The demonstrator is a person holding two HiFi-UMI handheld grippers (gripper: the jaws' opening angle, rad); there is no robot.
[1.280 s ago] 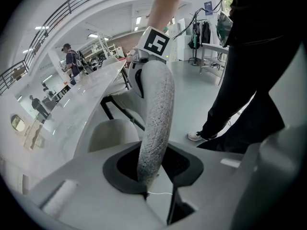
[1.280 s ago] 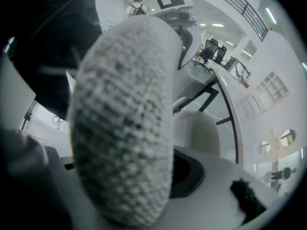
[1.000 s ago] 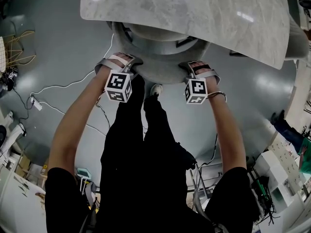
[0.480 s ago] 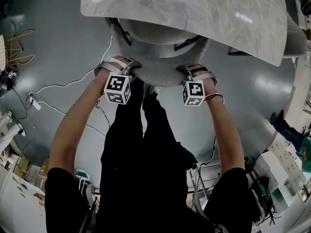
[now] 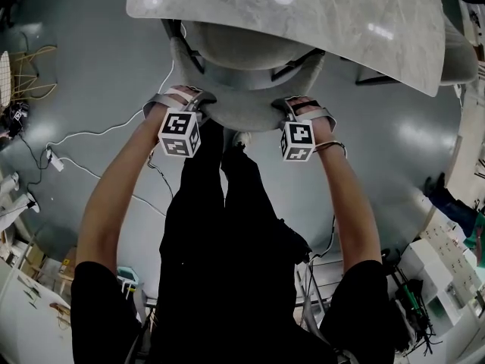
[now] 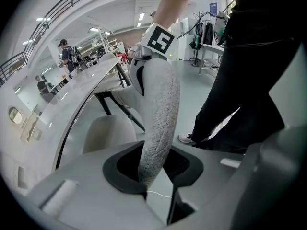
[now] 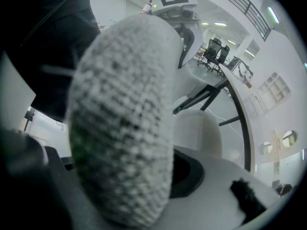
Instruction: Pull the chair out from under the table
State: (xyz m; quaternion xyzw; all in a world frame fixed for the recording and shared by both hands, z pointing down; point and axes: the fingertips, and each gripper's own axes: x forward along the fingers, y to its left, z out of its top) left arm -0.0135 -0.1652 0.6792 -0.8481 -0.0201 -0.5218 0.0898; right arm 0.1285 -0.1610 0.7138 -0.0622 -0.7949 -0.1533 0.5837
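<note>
- Head view, looking steeply down: chair (image 5: 246, 112) mostly tucked under the marble-look table (image 5: 341, 29), only its curved backrest rim clear of the table's near edge.
  Left gripper (image 5: 198, 101) and right gripper (image 5: 288, 109) both clamped on that rim, well apart, one towards each end, marker cubes facing the camera.
  Black trousers (image 5: 227, 241) and a pale shoe (image 5: 242, 139) between the two arms; cables (image 5: 91, 135) trailing over the grey floor (image 5: 98, 67).
- Left gripper view, showing what the head view cannot: jaws closed on the nubbly grey rim, which rises straight up from between them.
  Pale seat (image 6: 108, 133) sitting below the tabletop, with black table legs (image 6: 120, 109) behind it.
  Right gripper's cube at the rim's far end.
  Small figures of people in the hall beyond.
- Right gripper view: rim so close that it fills the frame and blurs, pinched between the jaws.
  Left gripper's cube at the top edge — seat and the table's dark edge off to the right.
</note>
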